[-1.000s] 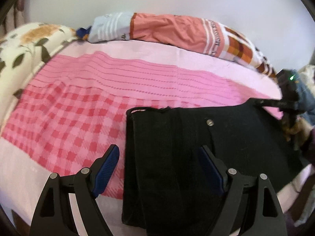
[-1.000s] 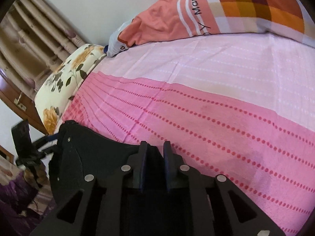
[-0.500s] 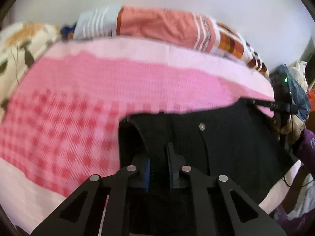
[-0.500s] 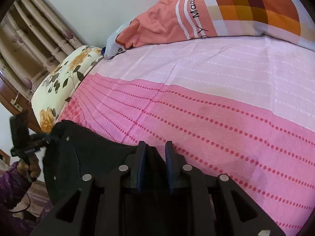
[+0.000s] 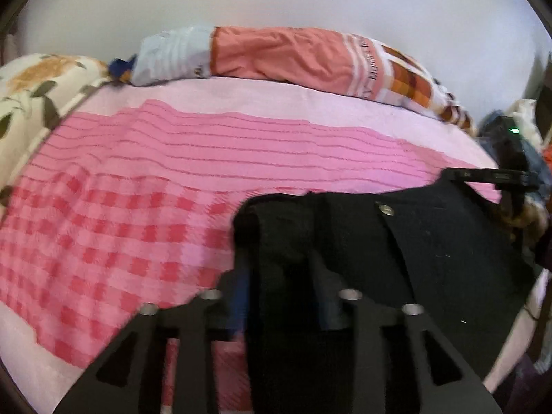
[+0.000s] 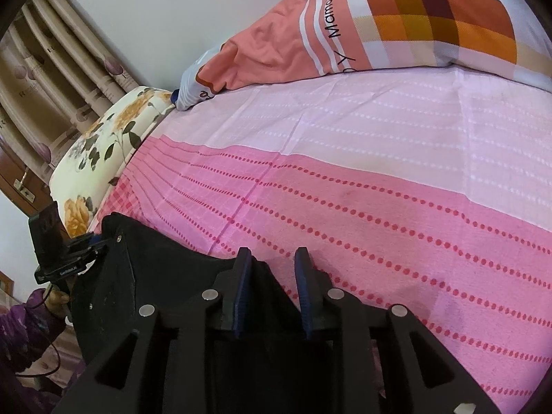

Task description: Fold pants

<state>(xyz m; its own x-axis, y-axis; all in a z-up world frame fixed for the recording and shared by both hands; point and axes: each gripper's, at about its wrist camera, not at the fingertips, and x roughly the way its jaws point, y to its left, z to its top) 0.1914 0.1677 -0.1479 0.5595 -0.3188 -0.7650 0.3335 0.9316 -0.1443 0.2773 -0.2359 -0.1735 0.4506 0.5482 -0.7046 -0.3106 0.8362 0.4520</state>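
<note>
Your left claw (image 5: 279,286) fills the lower middle of its frame, tilted downward, its jaws partway apart after just reopening, dark cloth between them. Your right claw (image 6: 272,283) sits low and central in its own frame, angled down, jaws a narrow gap apart and just easing wider, dark cloth between the pads.
</note>
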